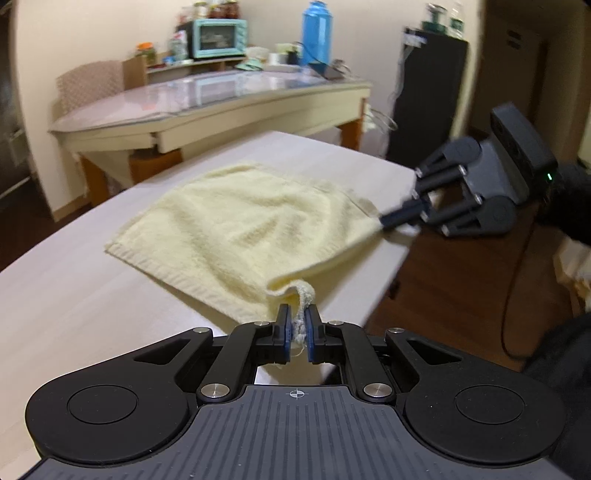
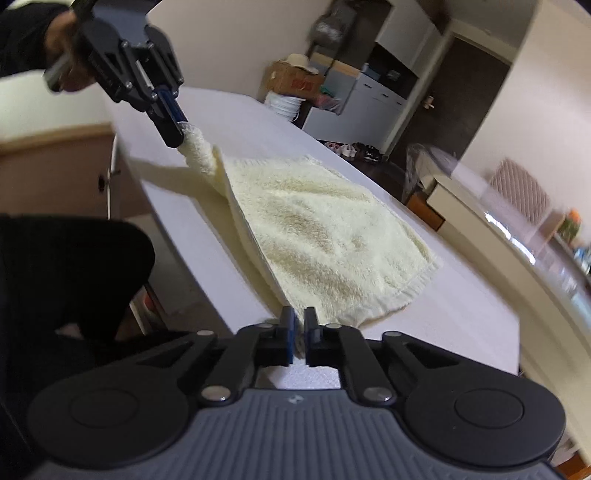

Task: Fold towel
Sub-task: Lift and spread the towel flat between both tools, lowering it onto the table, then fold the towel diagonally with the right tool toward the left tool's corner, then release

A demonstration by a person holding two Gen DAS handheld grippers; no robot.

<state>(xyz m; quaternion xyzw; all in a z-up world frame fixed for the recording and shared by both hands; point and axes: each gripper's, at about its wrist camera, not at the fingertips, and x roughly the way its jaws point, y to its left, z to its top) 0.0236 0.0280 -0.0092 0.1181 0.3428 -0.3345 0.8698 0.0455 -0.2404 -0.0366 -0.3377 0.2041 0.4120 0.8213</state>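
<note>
A pale yellow towel [image 1: 243, 221] lies partly spread on the white table [image 1: 74, 295], its near edge lifted. My left gripper [image 1: 298, 325] is shut on one towel corner, which bunches between the blue pads. My right gripper [image 1: 386, 220] is shut on the other near corner, at the table's right edge. In the right wrist view the towel [image 2: 325, 236] slopes up from the table [image 2: 461, 325] into my right gripper [image 2: 299, 325]; my left gripper [image 2: 177, 138] pinches a twisted corner at the upper left. A lower layer of towel shows under the raised edge.
A glass-topped side table [image 1: 207, 99] stands beyond the white table, carrying a teal toaster oven [image 1: 219, 37] and a blue flask [image 1: 316, 31]. A black cabinet [image 1: 424, 96] is at the right. A person's dark sleeve [image 2: 70, 273] is beside the table edge.
</note>
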